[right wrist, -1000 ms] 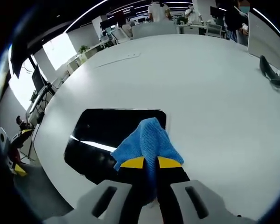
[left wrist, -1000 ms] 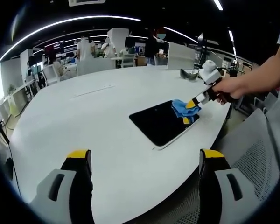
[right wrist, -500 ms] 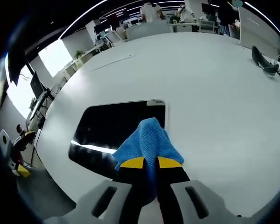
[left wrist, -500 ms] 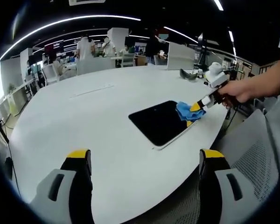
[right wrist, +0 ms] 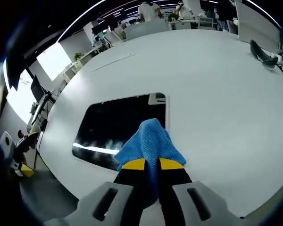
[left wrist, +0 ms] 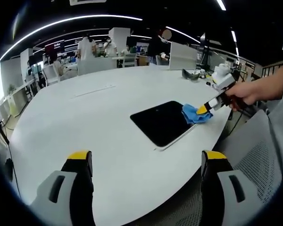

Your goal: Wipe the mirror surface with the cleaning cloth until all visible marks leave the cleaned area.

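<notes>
Blue cleaning cloth (right wrist: pixel 150 141), pinched tight in the right tongs (right wrist: pixel 148 164), is sliding off the dark mirror (left wrist: pixel 161 123) near the worktop's (left wrist: pixel 85 122) edge, finishing a stroke; left tongs (left wrist: pixel 146 160) are hanging wide open, empty.

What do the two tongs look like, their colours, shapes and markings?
The left tongs have two light grey arms with dark oval slots, black inner faces and yellow tips. The right tongs look the same: grey arms, black fingers, yellow tips. From the left gripper view, the right tongs carry a white box on top. The person's forearm is bare, no sleeve visible.
</notes>
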A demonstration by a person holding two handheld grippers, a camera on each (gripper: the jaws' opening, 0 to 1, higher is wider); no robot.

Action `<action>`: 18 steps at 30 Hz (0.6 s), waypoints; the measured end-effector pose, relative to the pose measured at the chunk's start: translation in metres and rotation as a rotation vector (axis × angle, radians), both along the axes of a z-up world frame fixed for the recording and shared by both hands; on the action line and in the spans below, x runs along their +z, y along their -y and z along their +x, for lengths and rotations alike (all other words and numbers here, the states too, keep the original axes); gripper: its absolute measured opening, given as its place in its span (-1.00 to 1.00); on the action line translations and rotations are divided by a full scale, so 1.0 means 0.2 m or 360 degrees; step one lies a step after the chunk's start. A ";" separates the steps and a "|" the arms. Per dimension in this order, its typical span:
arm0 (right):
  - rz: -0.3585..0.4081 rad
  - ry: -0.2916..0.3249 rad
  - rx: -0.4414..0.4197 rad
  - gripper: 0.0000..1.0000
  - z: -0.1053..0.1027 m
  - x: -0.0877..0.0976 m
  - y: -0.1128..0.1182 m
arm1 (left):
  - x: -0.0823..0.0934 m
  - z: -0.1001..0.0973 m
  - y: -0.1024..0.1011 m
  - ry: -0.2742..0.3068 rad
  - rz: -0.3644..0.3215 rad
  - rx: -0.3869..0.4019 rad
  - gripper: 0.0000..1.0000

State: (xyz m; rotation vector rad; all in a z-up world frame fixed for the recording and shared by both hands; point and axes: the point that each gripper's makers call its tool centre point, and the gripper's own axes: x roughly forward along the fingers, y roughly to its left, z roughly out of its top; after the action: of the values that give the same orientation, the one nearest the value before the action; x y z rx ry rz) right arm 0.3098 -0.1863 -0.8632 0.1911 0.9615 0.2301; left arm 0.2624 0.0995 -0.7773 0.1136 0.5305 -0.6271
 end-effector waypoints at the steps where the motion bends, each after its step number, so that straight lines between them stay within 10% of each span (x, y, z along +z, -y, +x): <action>1: 0.0001 0.0001 -0.0002 -0.92 0.00 0.00 0.00 | 0.00 0.00 0.00 0.0000 0.0002 0.0000 0.90; 18: 0.0035 -0.0056 -0.0080 -0.96 -0.01 0.00 -0.03 | 0.00 0.01 0.00 0.0009 -0.0008 0.0007 0.92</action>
State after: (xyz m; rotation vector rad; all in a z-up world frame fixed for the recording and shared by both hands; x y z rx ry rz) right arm 0.3081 -0.1794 -0.8628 0.2396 0.9879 0.1917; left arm 0.2643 0.0992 -0.7765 0.1092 0.5236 -0.6235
